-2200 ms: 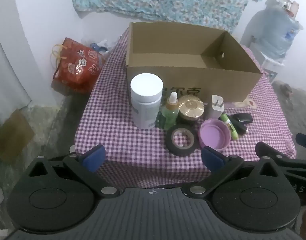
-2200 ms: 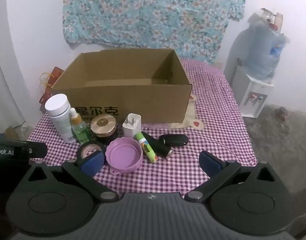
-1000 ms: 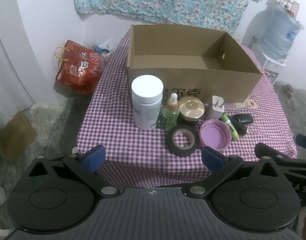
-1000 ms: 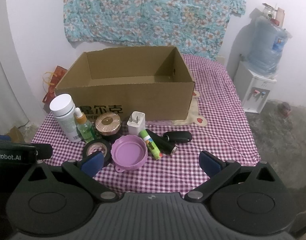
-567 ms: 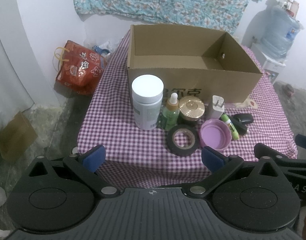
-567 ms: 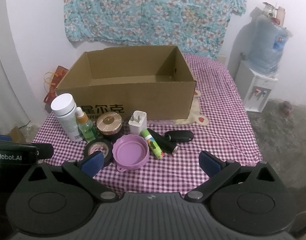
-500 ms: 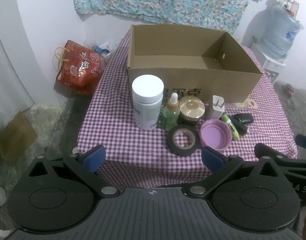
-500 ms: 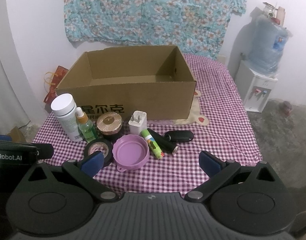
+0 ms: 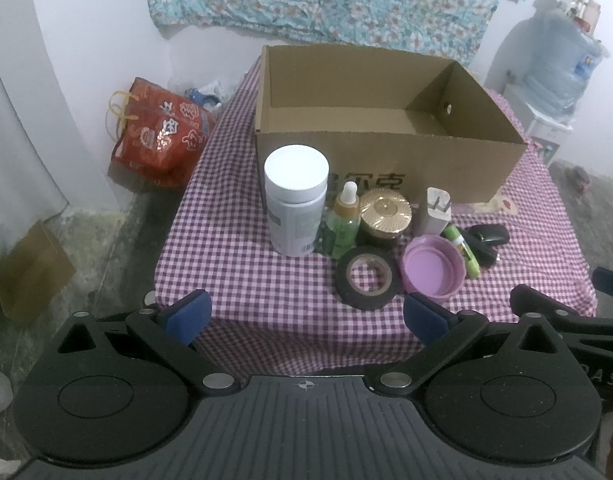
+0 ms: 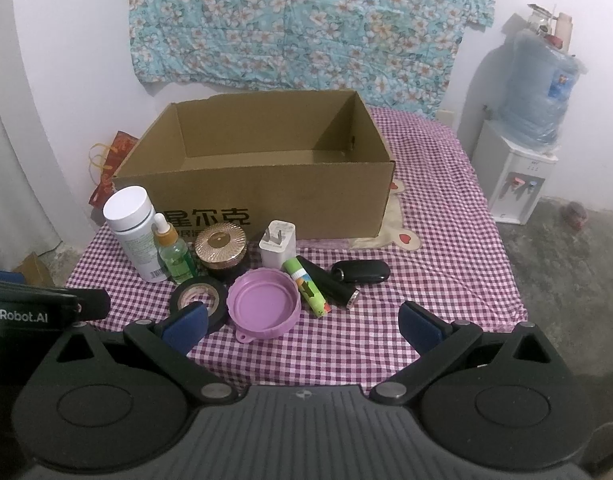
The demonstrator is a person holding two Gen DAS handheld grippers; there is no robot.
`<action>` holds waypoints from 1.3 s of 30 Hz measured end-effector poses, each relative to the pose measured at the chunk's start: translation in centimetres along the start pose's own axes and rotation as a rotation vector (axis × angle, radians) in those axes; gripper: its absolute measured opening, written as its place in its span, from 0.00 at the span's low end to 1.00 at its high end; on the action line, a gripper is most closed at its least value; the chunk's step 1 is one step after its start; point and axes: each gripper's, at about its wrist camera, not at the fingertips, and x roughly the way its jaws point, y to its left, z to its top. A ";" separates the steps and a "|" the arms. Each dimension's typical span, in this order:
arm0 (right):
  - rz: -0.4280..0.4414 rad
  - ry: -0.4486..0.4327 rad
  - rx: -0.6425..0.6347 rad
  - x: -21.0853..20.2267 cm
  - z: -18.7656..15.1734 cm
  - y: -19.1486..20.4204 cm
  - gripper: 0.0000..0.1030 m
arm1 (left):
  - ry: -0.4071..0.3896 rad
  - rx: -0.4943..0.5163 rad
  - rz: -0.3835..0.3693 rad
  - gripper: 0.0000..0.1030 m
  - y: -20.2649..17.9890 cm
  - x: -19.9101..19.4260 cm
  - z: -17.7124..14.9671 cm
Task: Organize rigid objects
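Cardboard box [image 10: 266,196] bears black Chinese characters; both tongs [image 9: 304,314] [image 10: 302,326] spread, empty.

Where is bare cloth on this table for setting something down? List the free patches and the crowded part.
Free: the checked cloth right of the cardboard box and black key fob; the strip left of the white bottle; the near edge in front of the tape roll. Crowded: the row before the box, from white bottle to key fob, with the purple lid packed in.
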 end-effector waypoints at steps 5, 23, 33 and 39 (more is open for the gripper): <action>0.007 0.000 0.003 0.1 -0.1 -0.2 1.00 | 0.001 0.000 -0.001 1.00 0.0 0.1 -0.1; -0.005 -0.089 0.151 0.9 0.3 -4.8 1.00 | -0.097 0.142 -0.149 1.00 -2.8 2.0 1.2; -0.062 -0.087 0.211 1.7 0.7 -7.8 1.00 | -0.097 0.222 -0.249 1.00 -4.8 3.8 1.4; -0.061 -0.168 0.110 1.5 0.3 -8.8 1.00 | -0.090 0.265 -0.271 1.00 -6.5 4.6 1.6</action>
